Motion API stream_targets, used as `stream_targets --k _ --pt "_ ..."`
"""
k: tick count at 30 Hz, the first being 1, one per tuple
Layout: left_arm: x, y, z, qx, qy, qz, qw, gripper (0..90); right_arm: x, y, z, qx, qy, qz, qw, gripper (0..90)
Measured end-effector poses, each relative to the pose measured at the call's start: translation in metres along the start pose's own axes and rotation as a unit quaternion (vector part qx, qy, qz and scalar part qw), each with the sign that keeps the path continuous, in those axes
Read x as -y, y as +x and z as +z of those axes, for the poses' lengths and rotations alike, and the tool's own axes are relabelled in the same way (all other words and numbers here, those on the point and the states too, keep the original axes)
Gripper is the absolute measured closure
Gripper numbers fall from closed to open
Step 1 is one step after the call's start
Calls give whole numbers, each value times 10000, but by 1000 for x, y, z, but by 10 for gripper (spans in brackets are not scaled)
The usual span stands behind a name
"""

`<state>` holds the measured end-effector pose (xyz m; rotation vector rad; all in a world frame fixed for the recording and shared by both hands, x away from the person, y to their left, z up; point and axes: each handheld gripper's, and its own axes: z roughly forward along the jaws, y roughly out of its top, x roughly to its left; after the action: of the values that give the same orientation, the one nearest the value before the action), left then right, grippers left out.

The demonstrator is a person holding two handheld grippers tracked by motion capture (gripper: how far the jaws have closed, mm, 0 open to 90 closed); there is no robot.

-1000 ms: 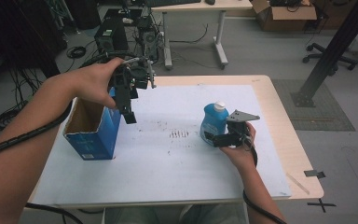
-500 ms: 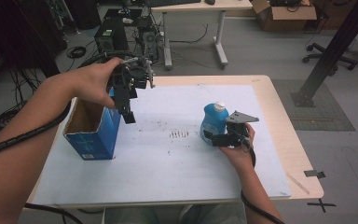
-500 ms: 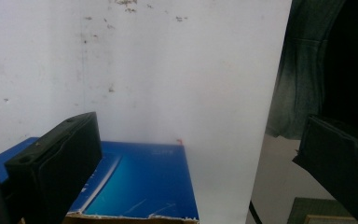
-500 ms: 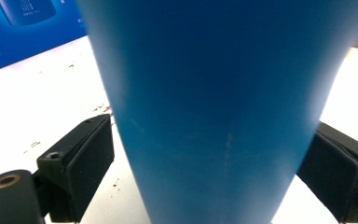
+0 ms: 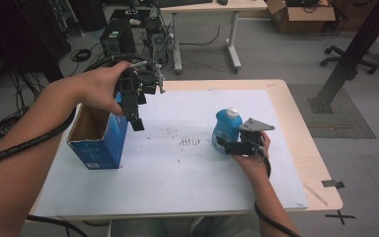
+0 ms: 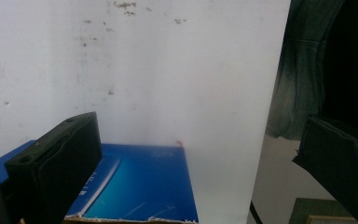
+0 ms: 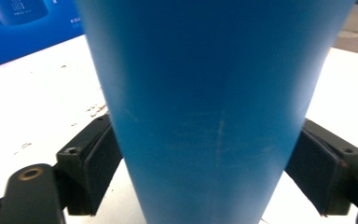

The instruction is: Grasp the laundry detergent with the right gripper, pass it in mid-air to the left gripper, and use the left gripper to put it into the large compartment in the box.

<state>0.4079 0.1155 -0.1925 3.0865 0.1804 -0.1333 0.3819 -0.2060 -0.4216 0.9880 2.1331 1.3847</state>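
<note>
The bottle (image 5: 225,129) — blue, with a white cap — stands upright on the white sheet (image 5: 177,177) that covers the table (image 5: 316,163), right of the sheet's middle and nearer its right edge than its left. The right gripper (image 5: 222,144) lies level at the bottle's base, on the side toward the near edge, with one jaw on each flank. In the right gripper view the blue body (image 7: 214,107) stands between the two pads, which sit right at its sides; the jaws have just been closing, and both pads look to be in contact with the bottle.

The left gripper (image 5: 137,114) hangs in the air over the sheet's left part, pointing down, just beside the top right rim of the box (image 5: 98,140). That box — blue, open at the top — stands near the left edge. In the left gripper view the jaws stand wide apart with nothing between them, the box's blue wall (image 6: 140,182) and the sheet below.

A patch of dark marks (image 5: 190,142) lies on the sheet between box and bottle.
</note>
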Motion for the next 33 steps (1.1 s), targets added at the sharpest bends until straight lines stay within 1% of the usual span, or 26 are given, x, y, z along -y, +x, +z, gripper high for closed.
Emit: stream_targets --k 2,8,11,12,15,20,22,23,27,33 --pt "0 0 0 0 2 -1 10000 2 1 0 0 23 -4 -23 10000 187" --pt "0 0 1 8 -2 -10 10000 2 2 0 1 75 2 11 10000 208" --pt "1 0 2 8 21 -25 10000 2 2 0 1 100 9 19 9999 242" --pt "1 0 2 5 29 -25 10000 2 2 0 0 140 7 18 9999 270" --pt "1 0 2 8 13 -30 10000 2 3 1 0 199 -17 -5 9998 293" --pt "1 0 1 1 8 -25 10000 2 2 2 1 215 -18 -25 9998 308" --pt "1 0 2 -6 13 -23 10000 2 2 3 2 199 -38 -27 9998 339" --pt "1 0 2 -6 13 -23 10000 2 2 3 2 199 -38 -27 9998 339" --pt "2 0 2 -11 19 -31 10000 2 2 5 2 133 -63 -49 9999 412" --pt "3 0 3 -13 21 -30 10000 2 3 5 2 119 -102 -68 9999 427"
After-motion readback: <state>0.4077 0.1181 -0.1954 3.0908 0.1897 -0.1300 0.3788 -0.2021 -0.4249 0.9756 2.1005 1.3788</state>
